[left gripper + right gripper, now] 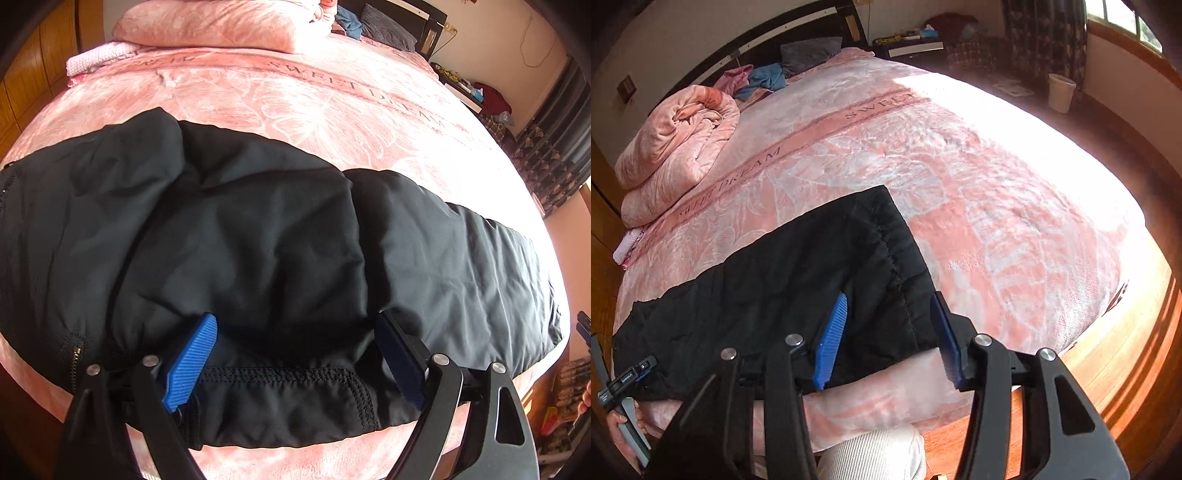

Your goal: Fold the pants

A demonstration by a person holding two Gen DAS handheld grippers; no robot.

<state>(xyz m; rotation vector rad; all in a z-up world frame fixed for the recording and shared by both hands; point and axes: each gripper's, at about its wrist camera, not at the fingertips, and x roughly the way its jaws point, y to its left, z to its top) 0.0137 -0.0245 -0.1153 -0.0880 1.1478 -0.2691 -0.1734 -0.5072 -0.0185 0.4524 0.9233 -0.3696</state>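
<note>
Black padded pants (258, 221) lie across the near side of a pink bed blanket (332, 110). My left gripper (295, 321) is open wide and straddles a bulge of fabric by the stitched waist edge; the blue pads (192, 354) stand apart from the cloth. In the right wrist view the pants (775, 277) end in a flat leg hem. My right gripper (890, 297) hovers over that hem, its jaws partly apart, with the hem corner below the gap and nothing gripped. The left gripper's body (628, 380) shows at the lower left, held in a hand.
A rolled pink quilt (676, 147) lies at the bed's far left, with a dark pillow (809, 55) and loose clothes by the headboard. A white bin (1062, 92) stands under the window. Wooden floor (1126, 350) borders the bed. A person's light trouser leg (879, 454) is below the gripper.
</note>
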